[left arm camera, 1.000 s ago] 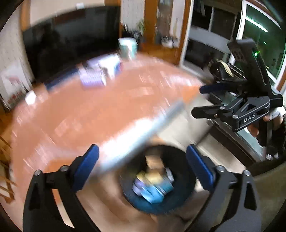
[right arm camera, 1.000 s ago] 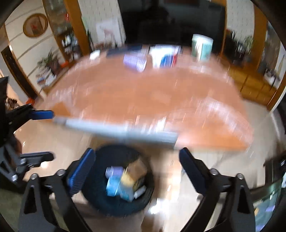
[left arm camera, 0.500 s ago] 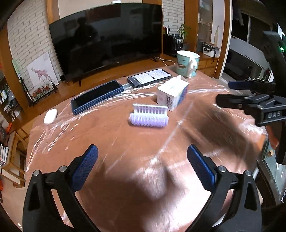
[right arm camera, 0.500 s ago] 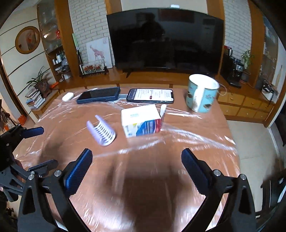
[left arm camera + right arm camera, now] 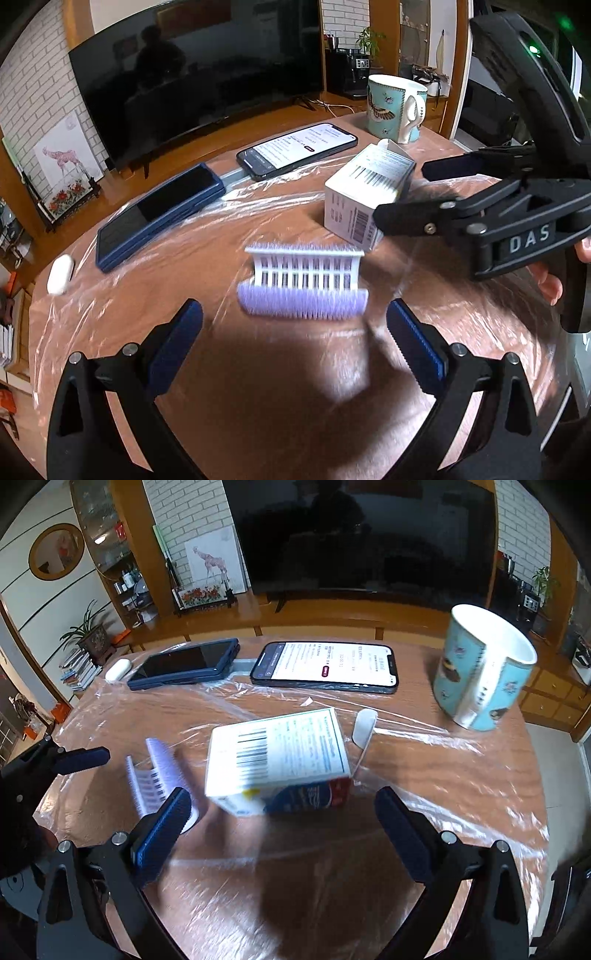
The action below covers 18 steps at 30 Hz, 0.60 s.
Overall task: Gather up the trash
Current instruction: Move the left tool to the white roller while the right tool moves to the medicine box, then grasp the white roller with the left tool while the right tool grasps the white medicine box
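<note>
Both tools have been brought closer to the desk (image 5: 110, 332) since half a second ago, away from the bin seen earlier. Nearest, the left tool (image 5: 295, 343) is held wide apart and empty just before the lilac comb-like tray (image 5: 303, 284). Beside that tray, the right tool (image 5: 282, 823) is spread before the white carton (image 5: 277, 760). Beyond it, two phones and a mug are seen. Both pieces remain uncollected.

My wooden table (image 5: 424, 775) lies under crinkled, glossy clear plastic film (image 5: 461, 738). The printed cardboard box (image 5: 280, 753) looks matt, the ribbed lilac tray (image 5: 303, 280) is plastic, and the teal mug (image 5: 480, 672) shines like glazed ceramic. My left gripper (image 5: 295, 343) and right gripper (image 5: 284, 819) are matt black plastic with ridged blue pads.
</note>
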Each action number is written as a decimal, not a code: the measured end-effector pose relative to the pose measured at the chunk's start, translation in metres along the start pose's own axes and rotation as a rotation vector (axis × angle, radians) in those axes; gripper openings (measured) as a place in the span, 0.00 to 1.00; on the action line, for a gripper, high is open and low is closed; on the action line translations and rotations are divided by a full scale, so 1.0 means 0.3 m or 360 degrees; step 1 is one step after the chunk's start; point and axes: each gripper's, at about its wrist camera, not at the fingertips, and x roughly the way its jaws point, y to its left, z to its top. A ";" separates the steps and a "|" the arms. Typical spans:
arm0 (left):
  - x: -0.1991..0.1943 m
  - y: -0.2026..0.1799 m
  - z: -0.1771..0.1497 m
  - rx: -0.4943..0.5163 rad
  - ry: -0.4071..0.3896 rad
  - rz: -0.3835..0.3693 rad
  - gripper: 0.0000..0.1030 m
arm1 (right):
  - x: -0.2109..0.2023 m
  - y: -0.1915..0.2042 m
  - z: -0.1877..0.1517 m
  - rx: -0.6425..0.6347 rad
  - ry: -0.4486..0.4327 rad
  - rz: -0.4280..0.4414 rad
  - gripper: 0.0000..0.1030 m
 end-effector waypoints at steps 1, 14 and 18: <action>0.007 0.000 0.005 0.0003 0.0002 0.0002 0.97 | 0.009 -0.004 0.006 0.0000 0.0002 0.0007 0.95; 0.078 0.010 0.033 -0.0014 0.0050 -0.0040 0.69 | 0.091 -0.020 0.043 0.0002 0.0048 0.0078 0.81; 0.071 0.020 0.027 -0.0038 0.0048 -0.0046 0.69 | 0.070 -0.034 0.032 0.0059 0.0028 0.0115 0.80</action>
